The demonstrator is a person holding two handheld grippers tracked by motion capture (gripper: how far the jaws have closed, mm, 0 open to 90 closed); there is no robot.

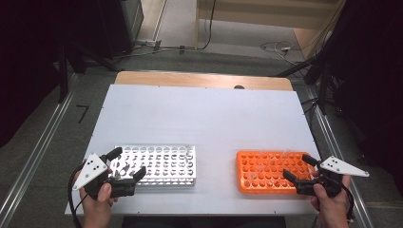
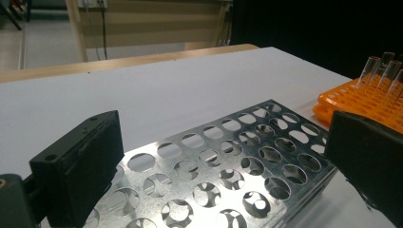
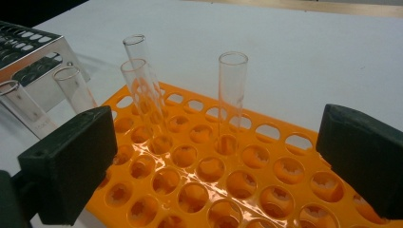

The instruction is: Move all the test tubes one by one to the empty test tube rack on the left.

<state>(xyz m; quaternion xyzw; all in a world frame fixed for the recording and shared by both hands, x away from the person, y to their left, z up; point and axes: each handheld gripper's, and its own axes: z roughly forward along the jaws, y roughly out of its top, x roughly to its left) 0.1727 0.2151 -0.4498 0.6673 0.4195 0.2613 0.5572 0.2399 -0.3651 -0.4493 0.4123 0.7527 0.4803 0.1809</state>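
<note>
A shiny metal rack [image 1: 157, 165] with empty round holes lies at the front left of the white table [image 1: 199, 114]. An orange plastic rack [image 1: 268, 172] sits at the front right. Several clear glass test tubes [image 3: 232, 95] stand upright in the orange rack [image 3: 266, 161], clustered at its far and left side. My left gripper [image 1: 128, 162] hovers open over the near left corner of the metal rack [image 2: 228, 161], nothing between its jaws. My right gripper [image 1: 296, 166] is open over the near right corner of the orange rack, its jaws spread wide and empty.
The tabletop's far half is bare white board with a wooden strip [image 1: 199, 80] along the far edge. Metal rails run along both sides of the table. Cables lie on the floor [image 1: 278, 46] beyond it. The orange rack [image 2: 351, 102] and its tubes [image 2: 375, 69] appear at the right of the left gripper view.
</note>
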